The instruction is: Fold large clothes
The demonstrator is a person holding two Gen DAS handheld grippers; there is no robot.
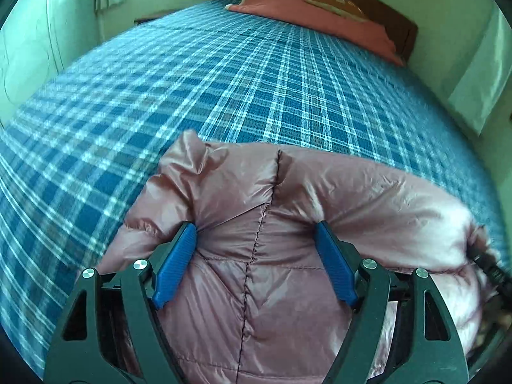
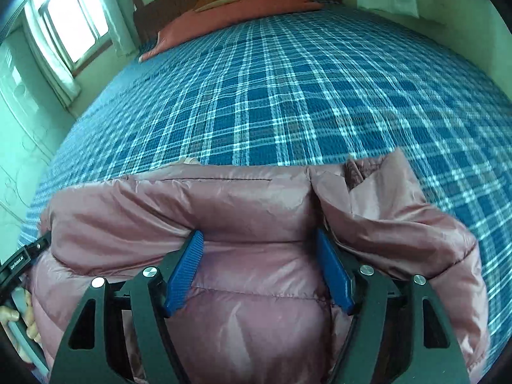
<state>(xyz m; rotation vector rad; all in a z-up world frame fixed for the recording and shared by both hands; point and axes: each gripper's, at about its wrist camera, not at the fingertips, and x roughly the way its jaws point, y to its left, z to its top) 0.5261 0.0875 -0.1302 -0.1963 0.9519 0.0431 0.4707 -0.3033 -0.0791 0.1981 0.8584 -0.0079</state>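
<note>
A shiny pink puffer jacket (image 1: 288,192) lies bunched at the near edge of the bed and also fills the lower half of the right wrist view (image 2: 240,211). My left gripper (image 1: 256,228) stands open with its blue pads (image 1: 179,256) pressed into the jacket on either side of a dark centre seam. My right gripper (image 2: 260,235) is open too, its pads (image 2: 187,265) straddling a padded fold near the collar (image 2: 368,176). The left gripper's body shows at the left edge of the right wrist view (image 2: 19,260), and the right gripper's body at the right edge of the left wrist view (image 1: 492,272).
The bed carries a blue plaid cover (image 1: 224,80) that stretches away in front of the jacket. A pink pillow (image 1: 320,12) and a brown cushion (image 1: 332,0) lie by the wooden headboard. A window with curtains (image 2: 73,22) is at the left.
</note>
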